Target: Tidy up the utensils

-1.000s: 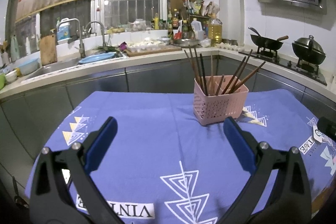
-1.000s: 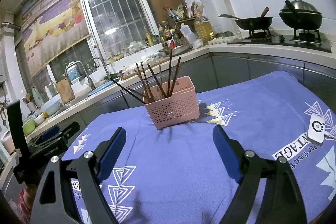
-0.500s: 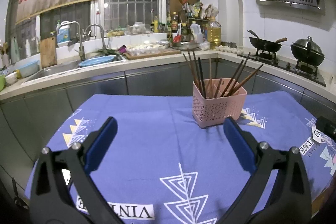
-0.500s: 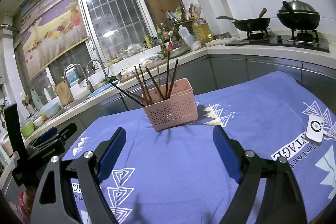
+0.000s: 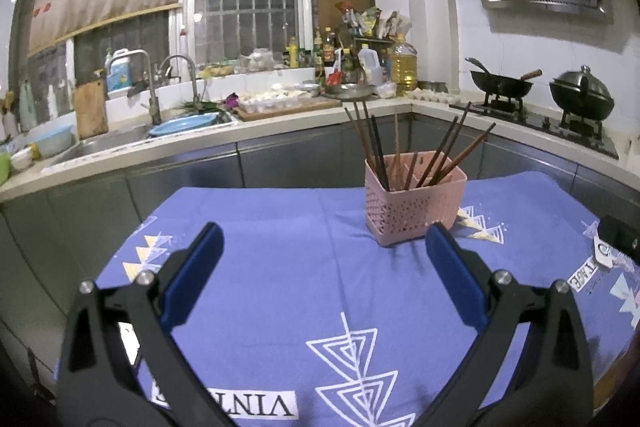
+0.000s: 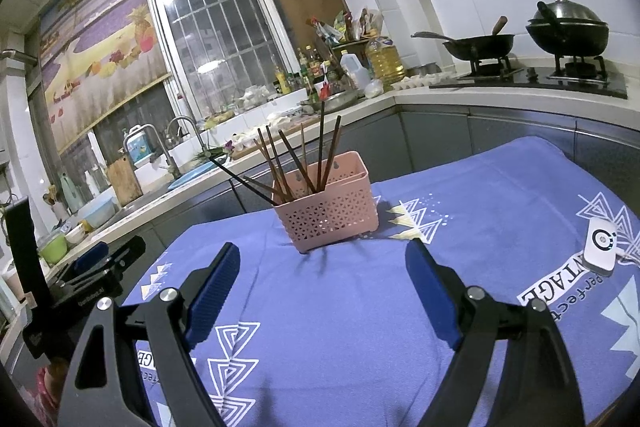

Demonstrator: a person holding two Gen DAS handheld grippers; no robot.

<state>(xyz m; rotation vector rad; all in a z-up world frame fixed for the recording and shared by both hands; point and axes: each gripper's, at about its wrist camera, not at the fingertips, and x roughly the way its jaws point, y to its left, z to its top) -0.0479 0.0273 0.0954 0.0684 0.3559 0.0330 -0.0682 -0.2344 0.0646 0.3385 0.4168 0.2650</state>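
A pink perforated utensil basket point(image 5: 414, 205) point(image 6: 328, 201) stands on the blue patterned tablecloth point(image 5: 288, 227) point(image 6: 500, 211). Several dark chopsticks point(image 5: 440, 147) point(image 6: 298, 163) lean in it at different angles. My left gripper point(image 5: 323, 239) hovers open over the cloth, short of the basket and a little to its left, nothing between its blue pads. My right gripper point(image 6: 322, 259) is open too, nearly centred on the basket from the near side, with empty jaws. The left gripper's body point(image 6: 96, 267) shows at the left edge of the right wrist view.
A small white device point(image 6: 600, 247) lies on the cloth at the right. A steel counter wraps behind the table with a sink point(image 5: 120, 139), bottles and a cutting board. A wok point(image 5: 502, 87) and a lidded pot point(image 5: 582, 99) sit on the stove at right.
Both views have shifted only slightly; the basket sits a touch lower in each. Both grippers stay open and empty.
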